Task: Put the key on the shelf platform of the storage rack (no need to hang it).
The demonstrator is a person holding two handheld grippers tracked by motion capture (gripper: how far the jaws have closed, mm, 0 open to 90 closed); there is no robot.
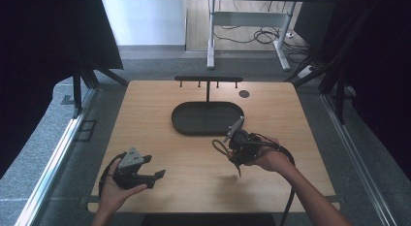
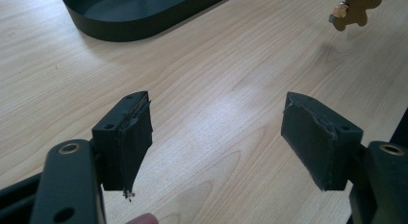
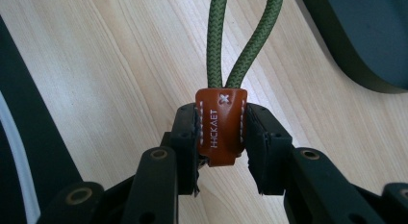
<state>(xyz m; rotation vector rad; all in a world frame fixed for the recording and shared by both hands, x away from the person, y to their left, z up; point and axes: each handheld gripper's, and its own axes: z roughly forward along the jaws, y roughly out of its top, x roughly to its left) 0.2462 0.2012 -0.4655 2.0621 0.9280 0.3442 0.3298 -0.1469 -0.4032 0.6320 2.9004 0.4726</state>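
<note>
A keychain has a green rope loop point(image 3: 217, 41) and a brown leather tag point(image 3: 220, 125). My right gripper point(image 3: 221, 132) is shut on that tag, and the loop sticks out past the jaws. In the high view the right gripper point(image 1: 232, 148) is held above the table's middle right, with the loop point(image 1: 218, 147) on its left. A thin piece point(image 1: 238, 169) dangles below it. A brown charm point(image 2: 353, 10) hangs at the top right of the left gripper view. My left gripper point(image 1: 154, 176) is near the front left, open point(image 2: 216, 132), with nothing between its jaws.
A black oval tray point(image 1: 180, 124) lies at the middle back of the wooden table, its wall point(image 2: 125, 29) also ahead of the left gripper. Behind it stands a black rack point(image 1: 208, 79) with small pegs. A dark round spot point(image 1: 244, 93) marks the tabletop.
</note>
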